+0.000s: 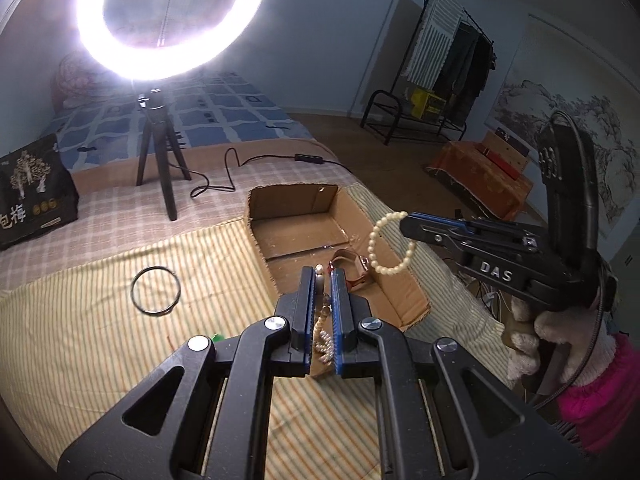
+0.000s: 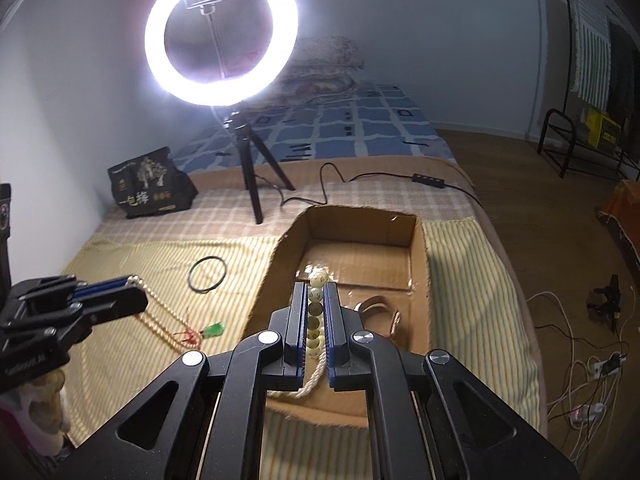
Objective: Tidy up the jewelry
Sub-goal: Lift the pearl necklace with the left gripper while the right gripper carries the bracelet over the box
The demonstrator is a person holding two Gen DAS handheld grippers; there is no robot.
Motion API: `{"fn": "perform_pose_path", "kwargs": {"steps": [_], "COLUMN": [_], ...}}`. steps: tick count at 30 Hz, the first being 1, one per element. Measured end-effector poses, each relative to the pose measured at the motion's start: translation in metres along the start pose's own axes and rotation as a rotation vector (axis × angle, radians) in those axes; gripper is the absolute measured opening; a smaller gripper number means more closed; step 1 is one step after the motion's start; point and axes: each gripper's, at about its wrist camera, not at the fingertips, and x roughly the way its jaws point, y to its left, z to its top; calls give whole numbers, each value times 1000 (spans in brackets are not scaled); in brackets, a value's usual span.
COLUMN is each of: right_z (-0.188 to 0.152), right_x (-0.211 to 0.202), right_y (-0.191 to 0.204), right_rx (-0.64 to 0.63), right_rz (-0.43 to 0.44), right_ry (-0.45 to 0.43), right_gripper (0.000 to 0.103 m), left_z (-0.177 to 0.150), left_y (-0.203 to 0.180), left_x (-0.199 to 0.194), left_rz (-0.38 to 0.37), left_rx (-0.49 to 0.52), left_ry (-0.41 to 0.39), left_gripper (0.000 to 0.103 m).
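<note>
My left gripper [image 1: 321, 276] is shut on a pearl necklace [image 1: 322, 342] that hangs between its fingers; in the right wrist view the necklace [image 2: 160, 320] trails down to a green pendant [image 2: 214, 330] on the striped cloth. My right gripper [image 2: 317, 285] is shut on a cream bead bracelet [image 2: 316, 308] with a cord tail, held above the open cardboard box [image 2: 418, 280]. In the left wrist view the bracelet [image 1: 384, 240] dangles from the right gripper [image 1: 406, 218] over the box [image 1: 256, 240]. A brown leather strap [image 1: 352, 268] lies inside the box. A black ring bangle [image 1: 156, 290] lies on the cloth left of the box.
A ring light on a tripod [image 1: 160, 152] stands behind the box, its cable [image 1: 224, 176] trailing across the bed. A black printed bag [image 1: 32, 196] sits at the far left. The bed edge drops off right of the box; cables lie on the floor [image 2: 580, 380].
</note>
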Motion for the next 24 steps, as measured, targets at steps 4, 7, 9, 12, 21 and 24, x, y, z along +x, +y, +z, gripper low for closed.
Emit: {"fn": "perform_pose_path", "kwargs": {"steps": [4, 7, 9, 12, 21, 24], "right_z": [8, 12, 13, 15, 20, 21], "right_x": [9, 16, 19, 25, 43, 47], "right_y": [-9, -17, -20, -26, -41, -43], "right_rx": [0, 7, 9, 12, 30, 33], "right_rz": [-7, -10, -12, -17, -24, -20], "right_ry": [4, 9, 13, 21, 37, 41], "right_gripper": [6, 6, 6, 6, 6, 6], "left_z": [5, 8, 9, 10, 13, 14], "left_y": [-5, -8, -10, -12, -22, -24], "left_x": [10, 16, 21, 28, 40, 44], "left_rz": [0, -2, 3, 11, 22, 23], "left_rx": [5, 8, 12, 18, 46, 53], "left_ry": [-1, -2, -3, -2, -4, -2], "left_gripper": [5, 5, 5, 5, 5, 5]}}
